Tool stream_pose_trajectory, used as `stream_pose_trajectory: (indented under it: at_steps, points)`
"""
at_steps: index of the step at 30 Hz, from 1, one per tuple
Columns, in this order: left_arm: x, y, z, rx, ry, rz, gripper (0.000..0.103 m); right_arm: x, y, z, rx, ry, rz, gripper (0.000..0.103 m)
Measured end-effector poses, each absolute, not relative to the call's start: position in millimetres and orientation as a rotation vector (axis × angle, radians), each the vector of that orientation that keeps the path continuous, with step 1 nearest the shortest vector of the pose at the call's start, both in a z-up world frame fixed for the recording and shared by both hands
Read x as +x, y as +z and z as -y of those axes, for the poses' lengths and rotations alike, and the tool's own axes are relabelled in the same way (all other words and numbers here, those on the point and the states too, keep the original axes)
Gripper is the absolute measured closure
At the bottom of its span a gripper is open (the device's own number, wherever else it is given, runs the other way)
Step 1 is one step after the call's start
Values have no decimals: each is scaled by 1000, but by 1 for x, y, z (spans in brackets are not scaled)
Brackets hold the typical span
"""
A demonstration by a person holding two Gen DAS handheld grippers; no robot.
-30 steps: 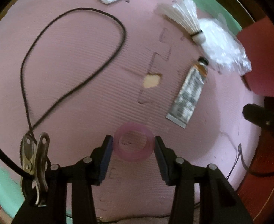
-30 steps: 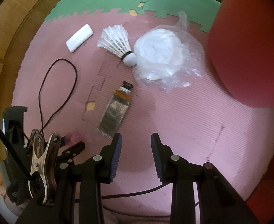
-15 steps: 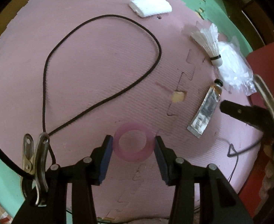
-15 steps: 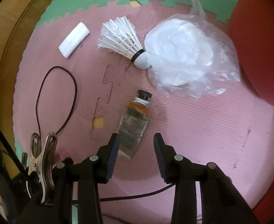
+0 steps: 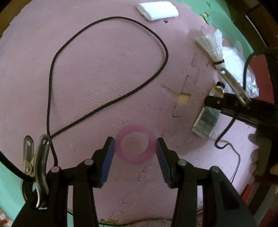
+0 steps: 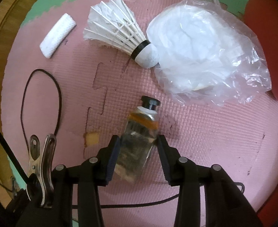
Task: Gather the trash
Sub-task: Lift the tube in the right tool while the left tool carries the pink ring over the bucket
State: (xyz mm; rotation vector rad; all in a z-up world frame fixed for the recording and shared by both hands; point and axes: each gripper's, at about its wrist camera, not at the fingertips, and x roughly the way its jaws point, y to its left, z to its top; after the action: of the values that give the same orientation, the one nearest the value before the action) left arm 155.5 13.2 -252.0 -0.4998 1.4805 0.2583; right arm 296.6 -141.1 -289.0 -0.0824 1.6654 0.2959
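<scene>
1. Gripping a pink ring [image 5: 135, 143], left tongs [image 5: 135, 147] hold it above the pink mat [image 5: 101, 66].
2. Right tongs [image 6: 138, 147] straddle the tube [image 6: 139, 141], jaws narrow; contact unclear.
3. Tube's bottom end is blurred; its label is unreadable.

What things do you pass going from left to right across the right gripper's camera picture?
Black cord loop → white foam piece → shuttlecock → crumpled plastic bag → red thing at the edge. The squeezed tube sits lower down, between the right gripper fingers.
</scene>
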Motion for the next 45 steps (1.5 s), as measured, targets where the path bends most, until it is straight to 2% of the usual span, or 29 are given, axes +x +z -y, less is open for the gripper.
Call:
stream_pose_trajectory:
  at_steps: [5,9,15,21,34,45]
  points:
    - [150,-250,-17,-518,262,-1473,56,296,-292,124,-117,285,-1660,44]
    - [146,-247,-16,-527,261,-1471,56,293,-296,107,-151,230,-1658,43]
    - [144,-243,-15,-519,260,-1466,56,279,-293,82,-228,218,-1632,57]
    - [150,-238,-11,-511,257,-1464,56,278,-287,79,-276,251,-1636,65]
    - [173,-215,2,-472,229,-1447,56,281,-230,105,-215,378,-1576,65]
    - [179,-167,22,-485,154,-1413,56,279,-176,158,-123,432,-1543,65]
